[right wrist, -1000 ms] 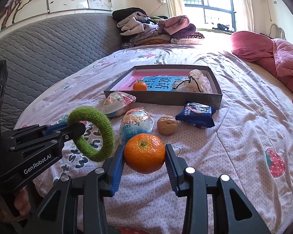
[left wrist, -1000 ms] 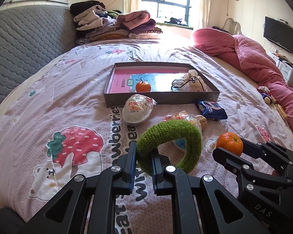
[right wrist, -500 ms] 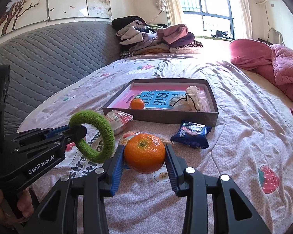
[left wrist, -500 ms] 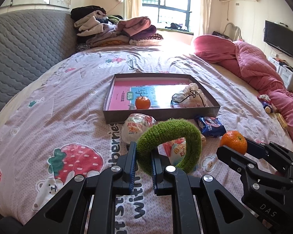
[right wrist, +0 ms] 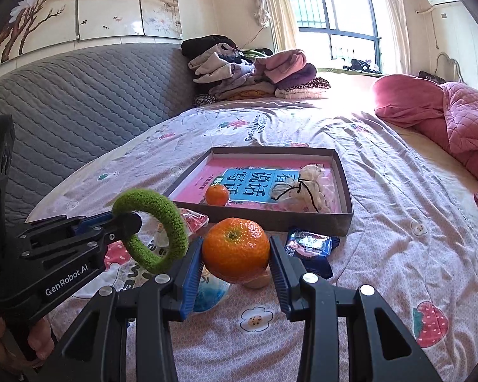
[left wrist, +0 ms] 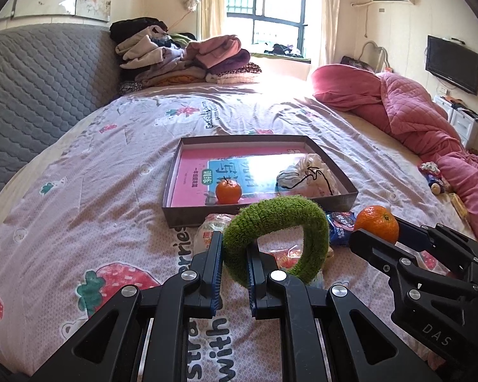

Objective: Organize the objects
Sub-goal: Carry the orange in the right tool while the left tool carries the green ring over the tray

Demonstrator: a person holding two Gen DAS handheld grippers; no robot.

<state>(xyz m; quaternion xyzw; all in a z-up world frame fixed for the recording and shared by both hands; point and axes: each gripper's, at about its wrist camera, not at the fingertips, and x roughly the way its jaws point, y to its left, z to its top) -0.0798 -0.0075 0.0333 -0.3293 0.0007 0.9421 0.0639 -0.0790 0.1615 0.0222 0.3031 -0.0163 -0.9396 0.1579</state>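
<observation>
- while the left gripper (left wrist: pixel 234 264) pinches the fuzzy green knitted ring (left wrist: pixel 280 232), its two black fingers with blue pads are pressed close on one side of the ring, and the ring is up in the air above the pink bed sheet with strawberry pictures (left wrist: pixel 79 191)
- from the right camera, the left gripper (right wrist: pixel 124 219) and the fuzzy green knitted ring (right wrist: pixel 153 229) show at the left, with the ring standing up on its edge
- the right gripper (right wrist: pixel 235 254) holds the big round orange tangerine (right wrist: pixel 235 250), with one blue pad on each side of it, so its fingers are part way apart and squeezing the fruit
- from the left camera, the right gripper (left wrist: pixel 379 226) and the big round orange tangerine (left wrist: pixel 377 222) show at the right, up off the sheet
- the flat grey cardboard box (right wrist: pixel 342 178) lies farther back on the bed, well apart from both grippers
- inside the box a pink and blue book (right wrist: pixel 255 178) covers the bottom, a small orange tangerine (right wrist: pixel 217 194) sits on it at the left, and a white cloth pouch with a black string (right wrist: pixel 302 191) sits at the right
- just in front of the box lie a dark blue shiny snack packet (right wrist: pixel 309 245) and a clear plastic snack bag with red print (left wrist: pixel 212 226)
- a small tan round thing (right wrist: pixel 256 281) peeks out under the held tangerine, and i cannot tell what it is
- a rumpled pink quilt (left wrist: pixel 414 121) is at the right and a pile of folded clothes (left wrist: pixel 181 60) is at the far end
</observation>
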